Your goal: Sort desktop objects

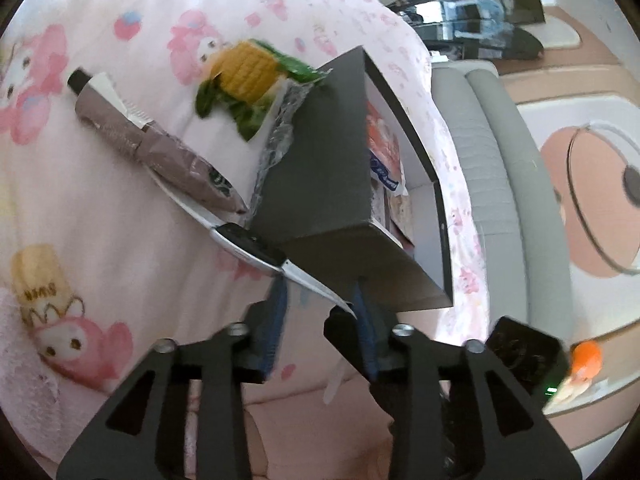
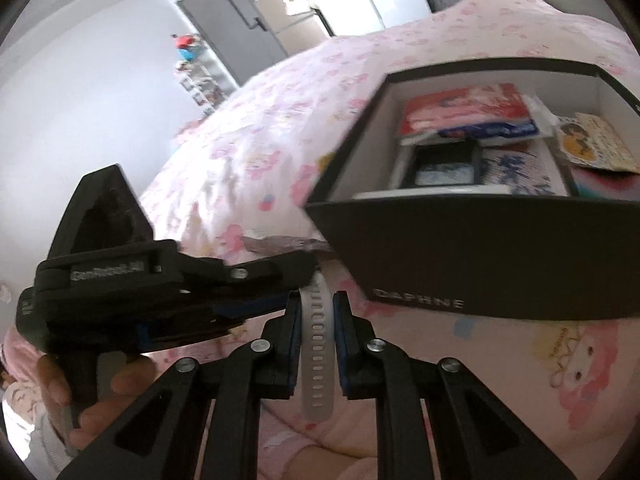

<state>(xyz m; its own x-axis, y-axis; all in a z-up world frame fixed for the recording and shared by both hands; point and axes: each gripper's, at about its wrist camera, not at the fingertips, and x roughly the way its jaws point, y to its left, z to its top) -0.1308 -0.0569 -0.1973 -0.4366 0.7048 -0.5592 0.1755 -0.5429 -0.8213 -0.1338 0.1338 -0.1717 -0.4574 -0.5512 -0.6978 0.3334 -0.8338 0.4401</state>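
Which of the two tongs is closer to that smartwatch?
Right. The right tongs are clamped on the watch strap. The left tongs are open just short of its face, with the strap end between the fingers, untouched.

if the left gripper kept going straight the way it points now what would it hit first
Most likely the smartwatch, lying just past the left gripper with its strap tip between the open jaws. Right behind stands the dark box; depth is hard to judge in this fisheye view.
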